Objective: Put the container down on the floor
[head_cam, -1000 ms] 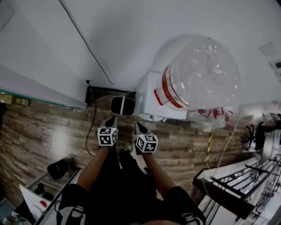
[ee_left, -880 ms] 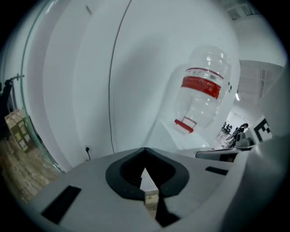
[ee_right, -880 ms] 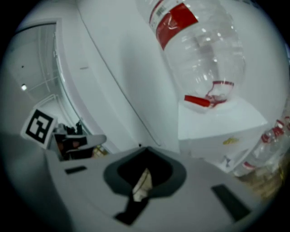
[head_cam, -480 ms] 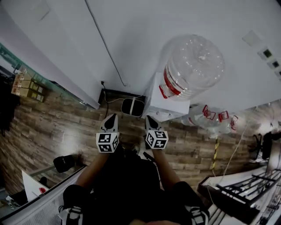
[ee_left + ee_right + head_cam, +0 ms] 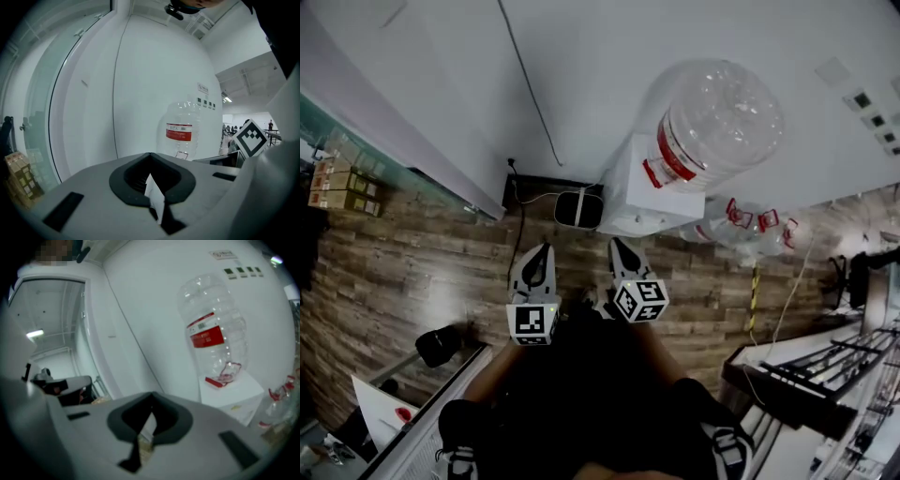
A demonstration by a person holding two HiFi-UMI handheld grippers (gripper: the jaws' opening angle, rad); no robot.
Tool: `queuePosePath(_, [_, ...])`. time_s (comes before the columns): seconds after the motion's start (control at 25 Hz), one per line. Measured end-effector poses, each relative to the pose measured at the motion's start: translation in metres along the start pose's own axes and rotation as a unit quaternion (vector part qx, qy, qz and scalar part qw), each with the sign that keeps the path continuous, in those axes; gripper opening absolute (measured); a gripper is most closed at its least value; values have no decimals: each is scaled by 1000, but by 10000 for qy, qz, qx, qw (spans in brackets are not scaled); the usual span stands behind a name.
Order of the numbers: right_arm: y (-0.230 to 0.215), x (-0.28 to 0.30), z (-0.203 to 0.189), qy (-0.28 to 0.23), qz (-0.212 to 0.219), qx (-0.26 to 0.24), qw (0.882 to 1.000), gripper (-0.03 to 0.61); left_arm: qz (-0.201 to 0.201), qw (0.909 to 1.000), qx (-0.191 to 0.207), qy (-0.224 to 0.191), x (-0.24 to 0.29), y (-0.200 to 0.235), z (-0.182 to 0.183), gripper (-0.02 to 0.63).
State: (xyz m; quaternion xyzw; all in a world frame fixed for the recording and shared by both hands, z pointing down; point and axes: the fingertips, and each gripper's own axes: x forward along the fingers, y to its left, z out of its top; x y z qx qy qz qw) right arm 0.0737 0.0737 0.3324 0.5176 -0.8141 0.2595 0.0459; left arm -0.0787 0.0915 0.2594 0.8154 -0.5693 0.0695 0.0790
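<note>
Your water jug (image 5: 712, 117) sits neck-down on the white dispenser (image 5: 637, 192), likely docked there for use (so it needs lifting off first). Your left gripper (image 5: 537, 251) and right gripper (image 5: 617, 247) are both closed on nothing, side by side. The jug stands ahead and to their right, well apart.

Left gripper (image 5: 537, 253) jaws together, right gripper (image 5: 620, 247) likewise
</note>
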Motion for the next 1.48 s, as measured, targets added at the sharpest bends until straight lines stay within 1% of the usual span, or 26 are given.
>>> queuePosePath(0.04, [8,-4,1,-79,-45,9,10000,32,-42,10000,86,-15,-4,2,1,28])
queuePosePath(0.12, [22,-11,1,-169,-135,-5,9998,32,-109,9999,125,-7,-12,7,1,28])
queuePosePath(0.32, [40,-26,-8,-53,-410,-192,9990,32,-102,9998,-51,141,-20,24,-6,28])
queuePosePath(0.64, [61,-27,-12,-100,-388,-186,9990,32,-333,9993,-163,-46,-21,30,-3,28])
queuePosePath(0.8, [59,-28,-12,-99,-472,-153,9987,32,-400,9991,-162,-16,-19,29,-5,28])
queuePosePath(1.0, [53,-30,-10,-165,-536,-95,9984,32,-477,9989,-13,-35,-19,25,-5,28])
queuePosePath(1.12, [49,-32,-9,-199,-569,-56,9982,32,-495,9987,-74,3,-19,23,-6,28])
queuePosePath(1.48, [48,-32,-9,-189,-513,-42,9985,32,-456,9989,-51,2,-17,22,-7,28])
